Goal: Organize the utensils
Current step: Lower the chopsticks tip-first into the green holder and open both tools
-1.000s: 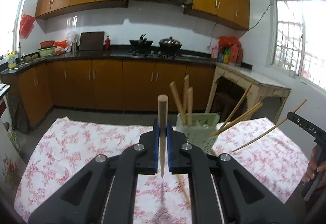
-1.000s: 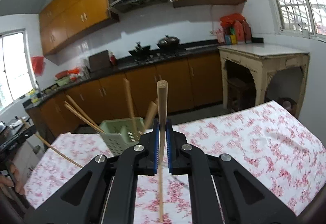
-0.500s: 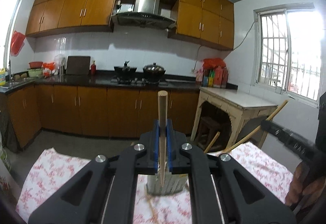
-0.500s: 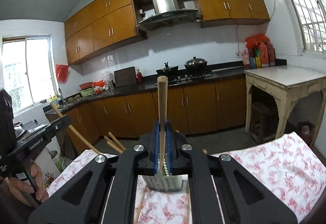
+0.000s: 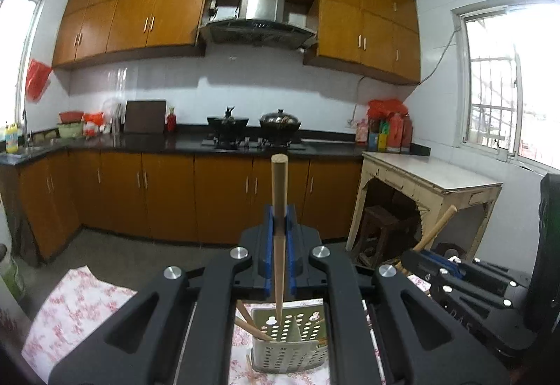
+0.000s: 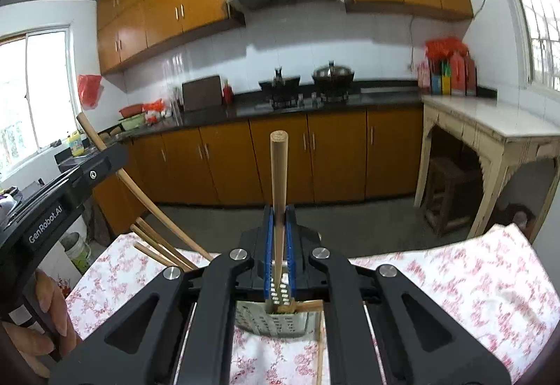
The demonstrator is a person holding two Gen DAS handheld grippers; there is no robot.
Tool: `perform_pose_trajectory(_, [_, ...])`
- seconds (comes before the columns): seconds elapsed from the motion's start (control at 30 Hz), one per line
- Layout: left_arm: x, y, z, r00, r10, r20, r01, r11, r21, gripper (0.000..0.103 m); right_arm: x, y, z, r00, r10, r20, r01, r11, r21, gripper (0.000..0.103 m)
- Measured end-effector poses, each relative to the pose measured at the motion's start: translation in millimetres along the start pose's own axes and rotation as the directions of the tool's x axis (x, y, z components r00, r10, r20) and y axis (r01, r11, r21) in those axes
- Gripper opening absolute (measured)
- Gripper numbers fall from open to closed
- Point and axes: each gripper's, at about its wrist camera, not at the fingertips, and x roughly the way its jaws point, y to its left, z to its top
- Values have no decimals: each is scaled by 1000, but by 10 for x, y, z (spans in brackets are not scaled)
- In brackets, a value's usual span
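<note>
My left gripper (image 5: pixel 279 231) is shut on a wooden chopstick (image 5: pixel 279 196) held upright, its lower tip just above the green perforated utensil holder (image 5: pixel 290 346). My right gripper (image 6: pixel 279 234) is shut on another wooden chopstick (image 6: pixel 278 189), also upright, with its lower end down inside the holder (image 6: pixel 273 320). Several chopsticks (image 6: pixel 157 248) lean out of the holder to the left in the right wrist view. The right gripper also shows in the left wrist view (image 5: pixel 434 266), and the left gripper shows in the right wrist view (image 6: pixel 94 168).
The holder stands on a table with a red-flowered white cloth (image 6: pixel 455 283). A loose chopstick (image 6: pixel 319 350) lies on the cloth beside the holder. Kitchen cabinets (image 5: pixel 168 196) and a pale side table (image 5: pixel 434 182) stand beyond.
Both grippers have come in over the holder and tilted up, so the holder now sits low between the fingers. The right chopstick's lower end has gone into the holder.
</note>
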Motion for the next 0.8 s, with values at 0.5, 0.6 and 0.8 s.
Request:
perform_pose_trajectory(0.5, [279, 145, -241, 997, 5, -81, -6, 1000, -7, 8, 267, -54, -122, 996, 12, -91, -9, 999, 30, 7])
perform_pose_trajectory(0.6, [298, 158, -262, 996, 2, -90, -3, 1000, -10, 8, 283, -47, -122, 995, 10, -96, -6, 999, 32, 7])
perform_pose_trajectory(0.8, [304, 174, -283, 993, -7, -116, 6, 1000, -4, 11, 277, -7, -120, 995, -13, -99, 14, 1000, 15, 8])
